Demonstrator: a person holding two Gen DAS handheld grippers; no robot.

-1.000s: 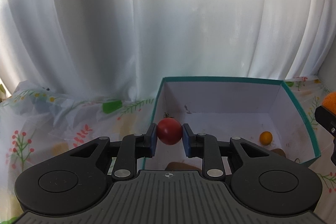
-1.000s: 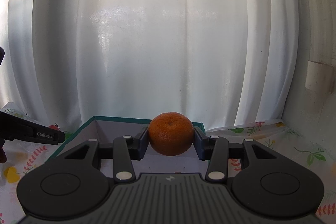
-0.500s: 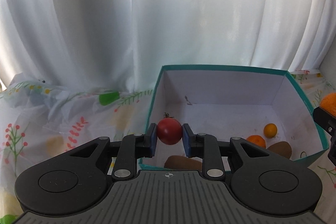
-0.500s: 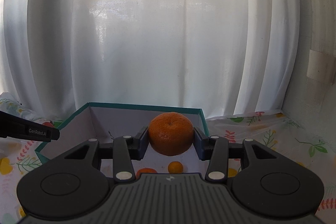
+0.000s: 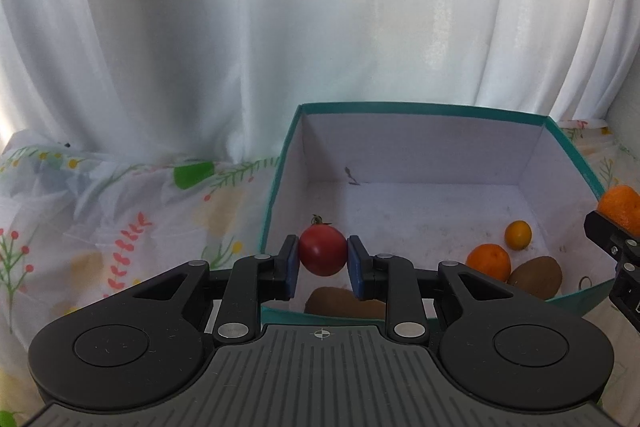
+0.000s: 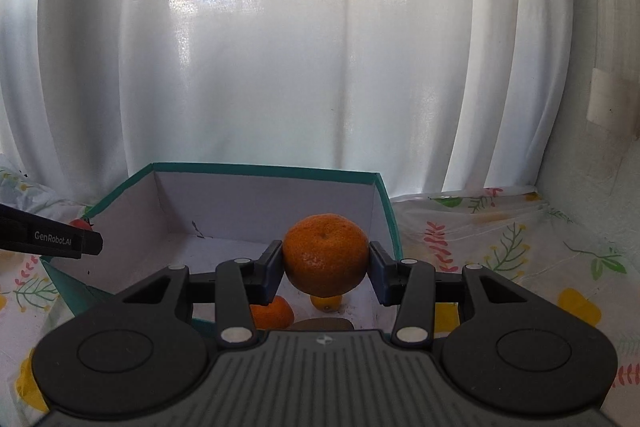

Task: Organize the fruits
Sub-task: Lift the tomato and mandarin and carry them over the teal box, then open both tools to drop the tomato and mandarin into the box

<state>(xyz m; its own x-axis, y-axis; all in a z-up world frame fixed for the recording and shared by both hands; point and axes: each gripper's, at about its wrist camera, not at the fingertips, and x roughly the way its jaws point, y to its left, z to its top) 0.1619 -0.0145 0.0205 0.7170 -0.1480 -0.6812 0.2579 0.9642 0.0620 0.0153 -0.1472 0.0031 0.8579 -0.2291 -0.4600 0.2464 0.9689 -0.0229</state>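
Step in hand: both fruits are carried over the teal box (image 5: 420, 107) for placing; I judge this the delivery step, with neither fruit released yet.
Left tool (image 5: 322, 269): closed narrowly on a small red tomato (image 5: 322, 251), with both blue pads pressing on its sides. The green stem points up.
Place of the tomato: in the air above the near left corner of the box, over a kiwi (image 5: 340, 303) that lies on the box floor.
Right tool (image 6: 326, 277): opened wider, because it clamps a mandarin (image 6: 326, 254) between its pads; the fruit fills the whole gap.
Place of the mandarin: above the near right part of the box, over the fruits lying there.
Already in the box: a small mandarin (image 5: 488, 262), a second kiwi (image 5: 536, 277) touching it, and a little yellow-orange fruit (image 5: 517, 235) just behind them.
Desk: covered with a floral cloth (image 5: 100, 211); a white curtain (image 5: 320, 7) hangs behind.
Next move, my judgement: lower each tool more into the box, choose a free spot on the floor, then open the pads gently.
Risk, my judgement: the tomato seems soft and may be damaged if it drops on the kiwi; the round mandarin can roll against the other fruits.
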